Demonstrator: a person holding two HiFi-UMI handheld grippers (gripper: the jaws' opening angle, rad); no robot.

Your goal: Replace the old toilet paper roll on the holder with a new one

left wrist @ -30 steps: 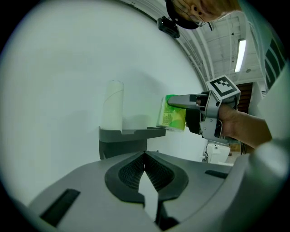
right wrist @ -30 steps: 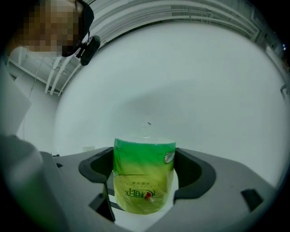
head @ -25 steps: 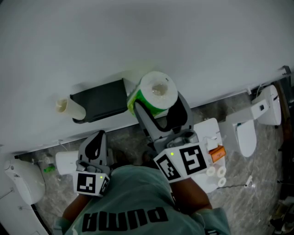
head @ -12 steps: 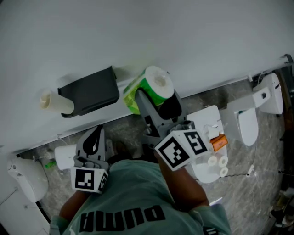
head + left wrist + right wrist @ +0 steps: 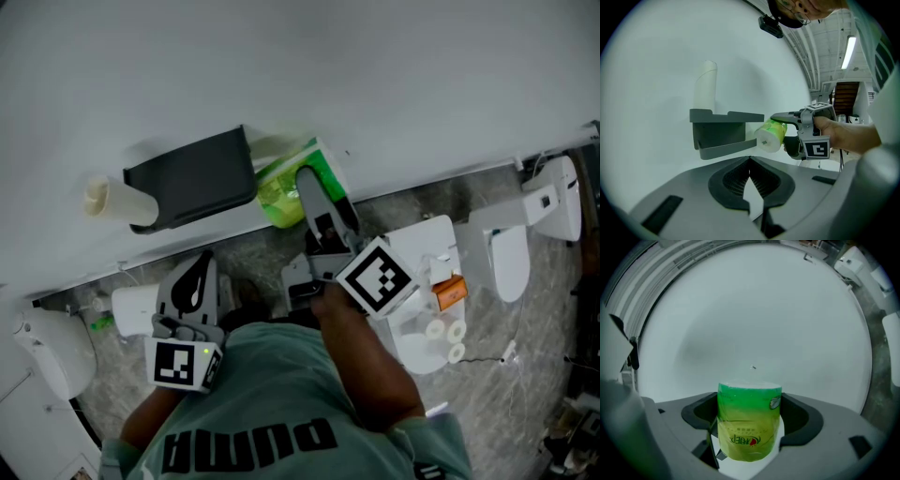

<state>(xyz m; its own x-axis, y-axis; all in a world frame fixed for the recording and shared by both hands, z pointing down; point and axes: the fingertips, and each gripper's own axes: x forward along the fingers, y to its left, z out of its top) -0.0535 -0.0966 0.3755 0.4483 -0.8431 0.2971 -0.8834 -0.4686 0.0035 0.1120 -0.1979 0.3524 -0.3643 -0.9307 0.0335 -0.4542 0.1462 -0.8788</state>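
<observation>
Facing bare wall [image 5: 754, 319], the right tool [image 5: 749, 439] clamps the roll [image 5: 769, 135] beside the holder [image 5: 723, 132].

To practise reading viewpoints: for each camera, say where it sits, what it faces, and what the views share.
Head view: on the person's head, looking steeply down at the wall holder; shirt, left tongs and right tongs show.
Left gripper view: on the shut left tongs, facing the holder, right tongs and hand.
Right gripper view: on the right tongs, facing the wall, gripping the green-wrapped roll.
Shared: all three show the roll.
</observation>
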